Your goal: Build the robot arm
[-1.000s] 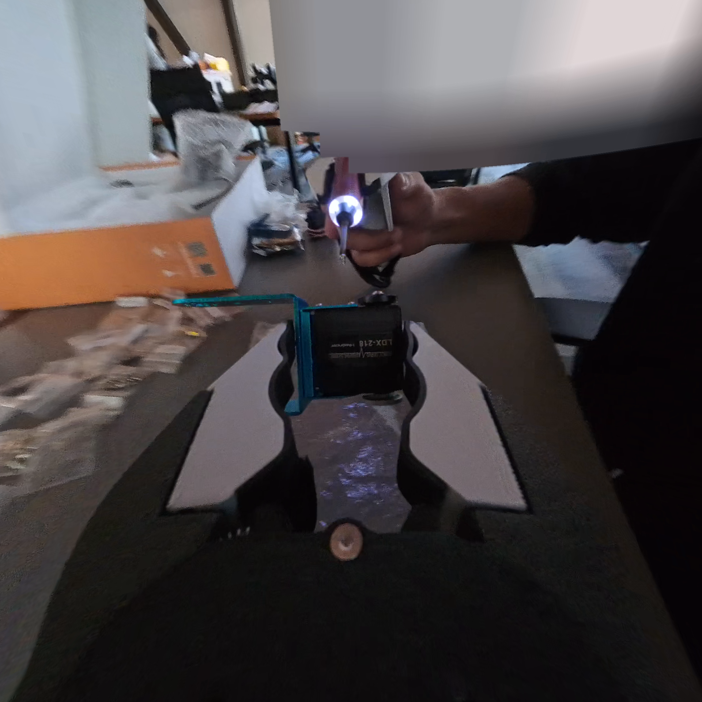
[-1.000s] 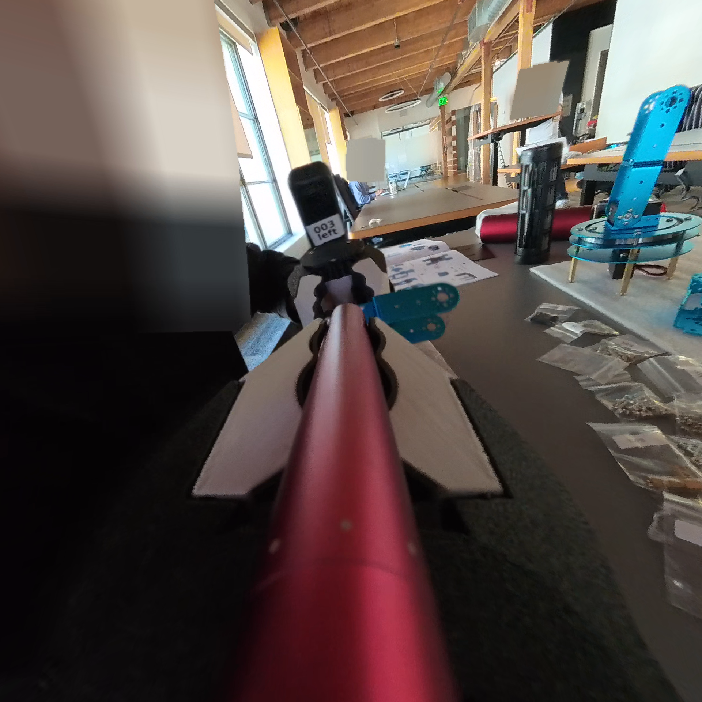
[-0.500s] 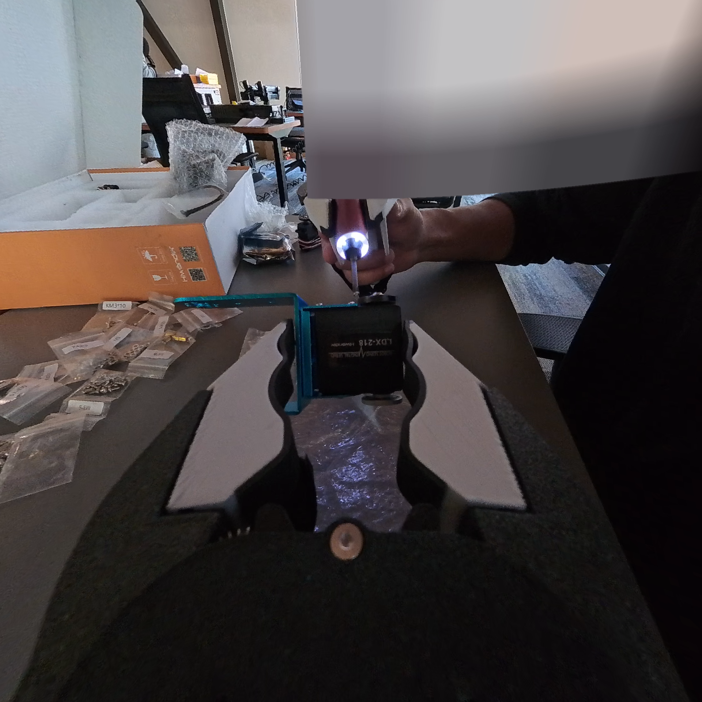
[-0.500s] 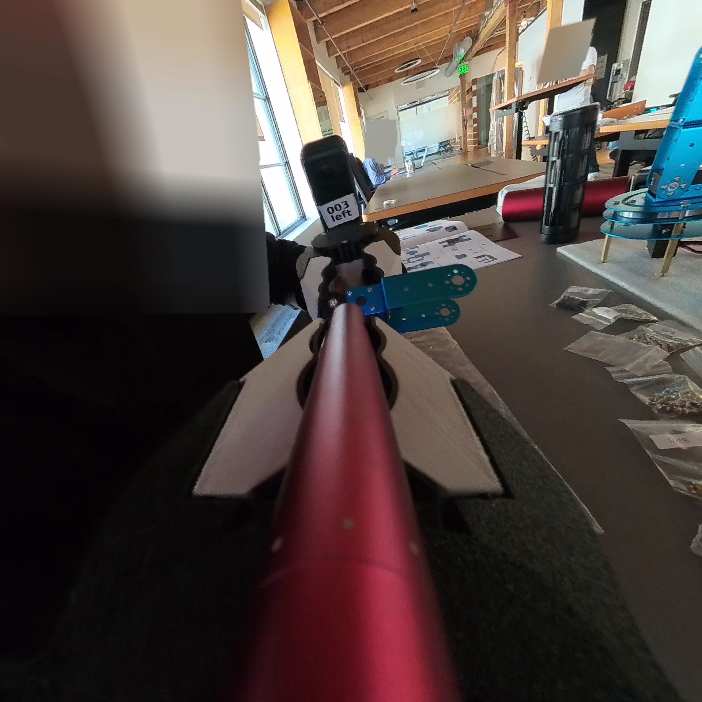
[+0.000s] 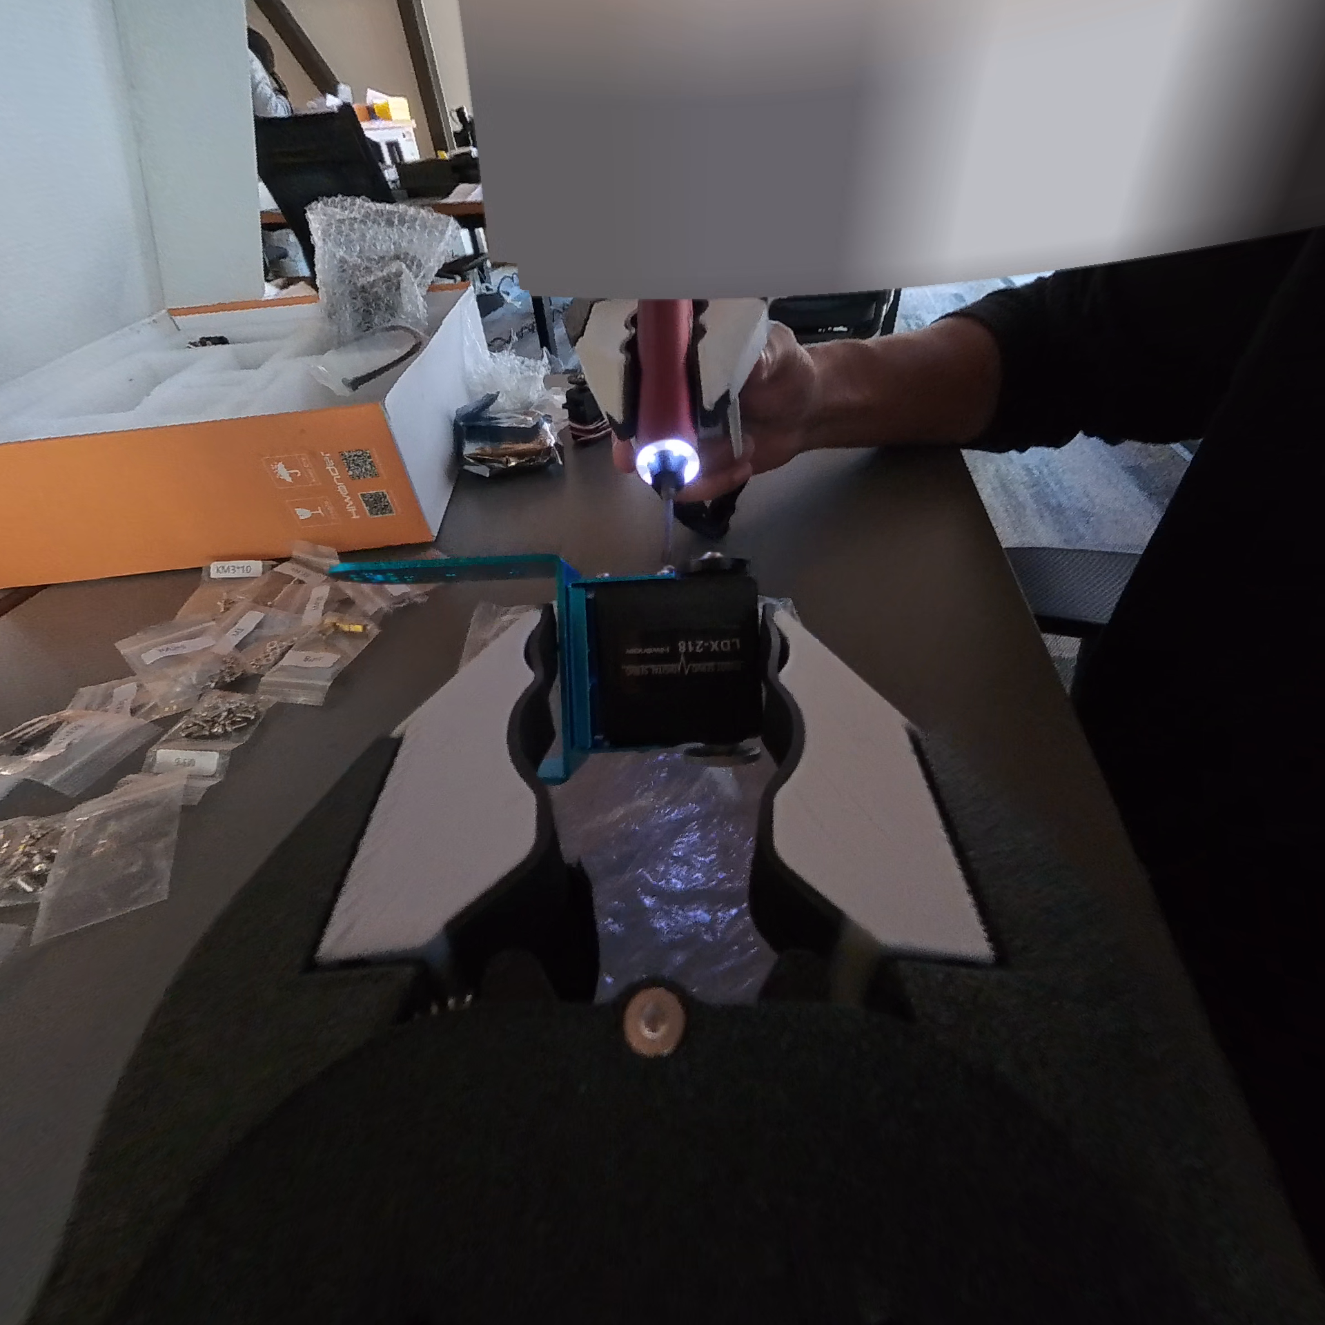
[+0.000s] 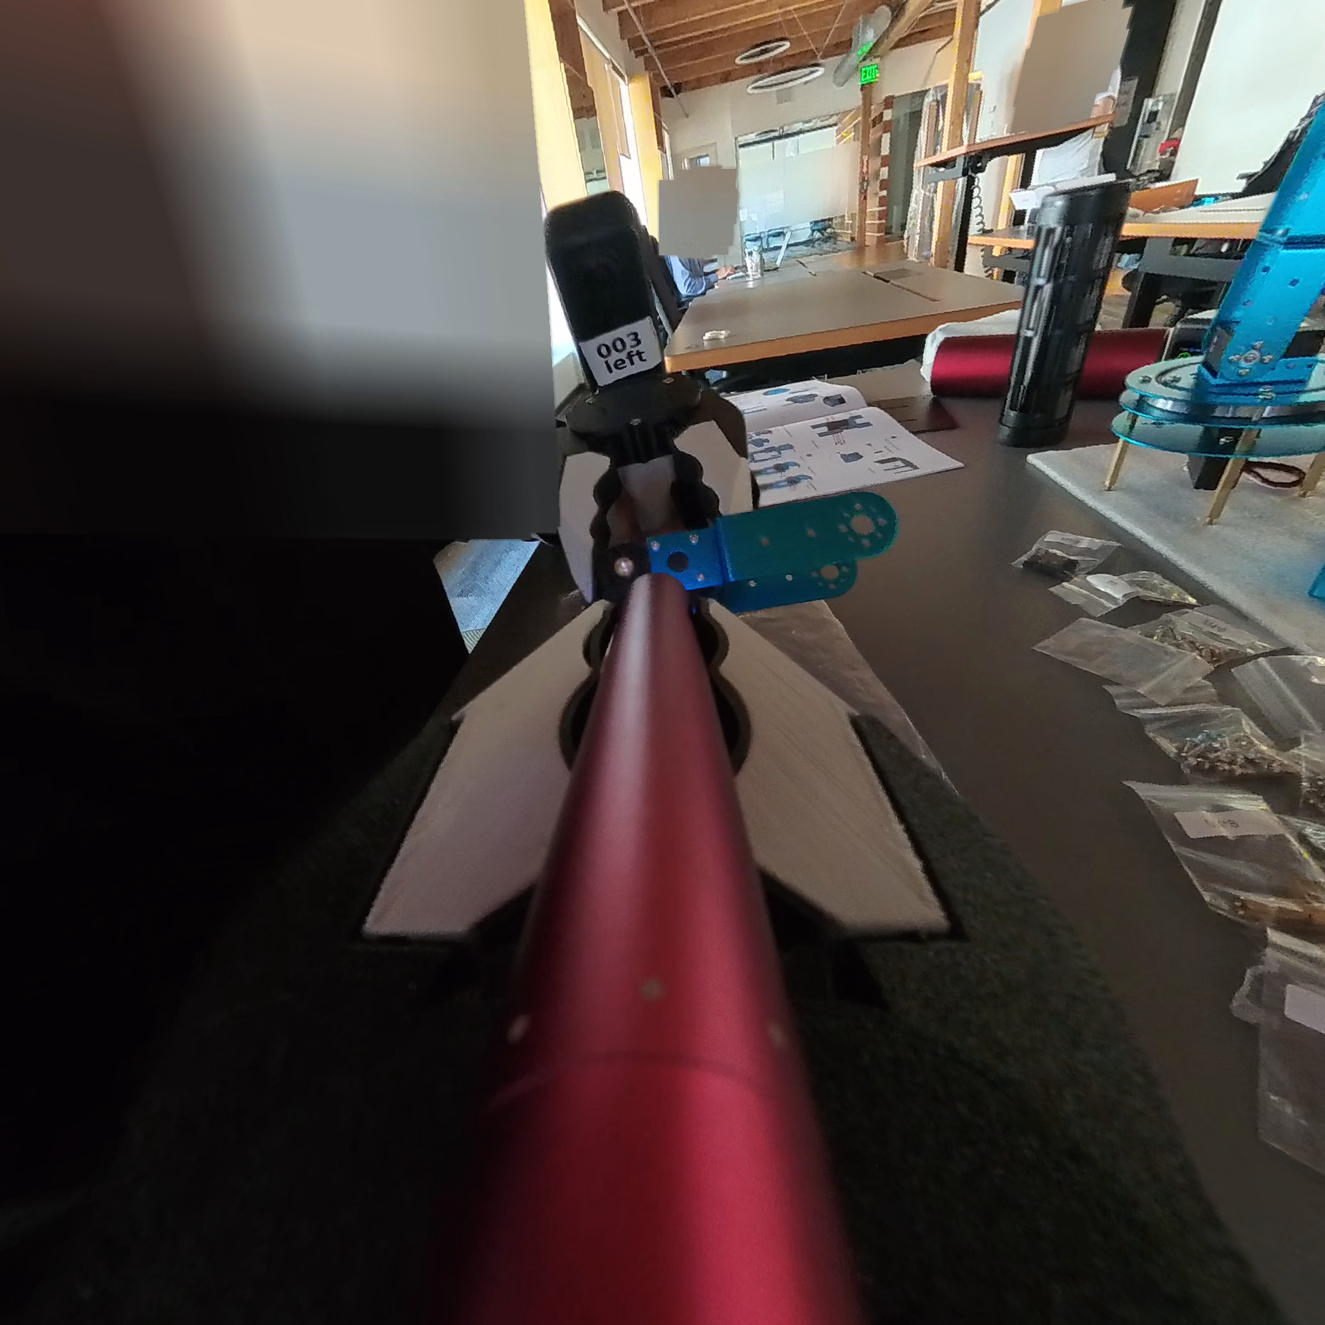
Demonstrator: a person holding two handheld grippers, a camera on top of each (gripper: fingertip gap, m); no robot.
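My left gripper (image 5: pixel 656 631) is shut on a black servo (image 5: pixel 674 667) with a blue metal bracket (image 5: pixel 573 674) on its left side; the bracket's arm sticks out to the left. My right gripper (image 6: pixel 649 645) is shut on a red electric screwdriver (image 6: pixel 645 860). In the left wrist view the screwdriver (image 5: pixel 663 380) has a lit tip, and its bit reaches down to the servo's top edge. In the right wrist view the left gripper (image 6: pixel 645 502) and the blue bracket (image 6: pixel 781 545) show just beyond the screwdriver's end, which hides the servo.
An open orange and white box (image 5: pixel 215 466) with bubble wrap (image 5: pixel 373 258) stands far left. Several small bags of screws (image 5: pixel 201 688) lie on the dark table (image 5: pixel 896 559), also to the right (image 6: pixel 1219 753). A booklet (image 6: pixel 839 444), black cylinder (image 6: pixel 1061 323) and blue robot arm (image 6: pixel 1233 358) stand behind. My hands' fingertips stand some 7 cm from each other.
The screwdriver's bit came down from above and behind the servo onto its top edge. Its rear then tilted up, so more red body shows. The left gripper still holds the servo.
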